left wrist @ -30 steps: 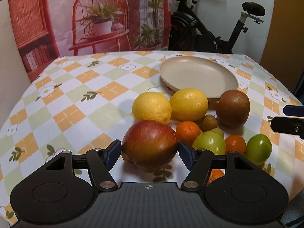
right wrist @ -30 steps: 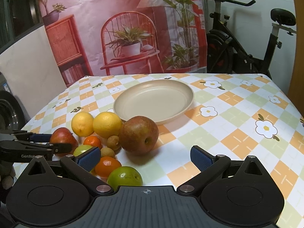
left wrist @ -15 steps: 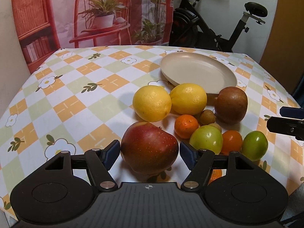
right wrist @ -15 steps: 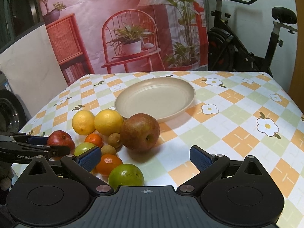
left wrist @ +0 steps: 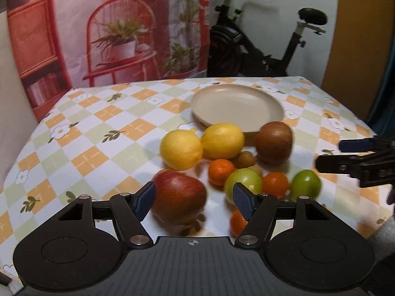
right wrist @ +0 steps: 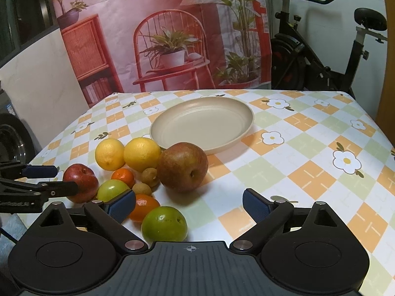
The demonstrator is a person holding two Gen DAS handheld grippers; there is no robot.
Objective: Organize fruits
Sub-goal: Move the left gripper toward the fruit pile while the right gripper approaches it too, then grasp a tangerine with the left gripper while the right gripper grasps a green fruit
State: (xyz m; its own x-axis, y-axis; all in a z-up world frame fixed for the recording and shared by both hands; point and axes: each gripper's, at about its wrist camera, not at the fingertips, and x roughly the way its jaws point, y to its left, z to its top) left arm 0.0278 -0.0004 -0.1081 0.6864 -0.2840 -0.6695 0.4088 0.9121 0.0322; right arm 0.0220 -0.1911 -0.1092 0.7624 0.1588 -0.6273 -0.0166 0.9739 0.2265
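- Straddling the red apple, the left tongs stand wide, right pad clear of it.
- Right tongs wide, holding nothing, over the green fruit.
- Plate bare; fruits clustered beside it on the surface.

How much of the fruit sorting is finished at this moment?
Nothing looks done yet: the beige plate holds no fruit. In hand: the left gripper is open around the red apple, which sits on the tablecloth. The right gripper is open and holds nothing. Left: both lemons, the brown pear, and the small fruits beside the plate.
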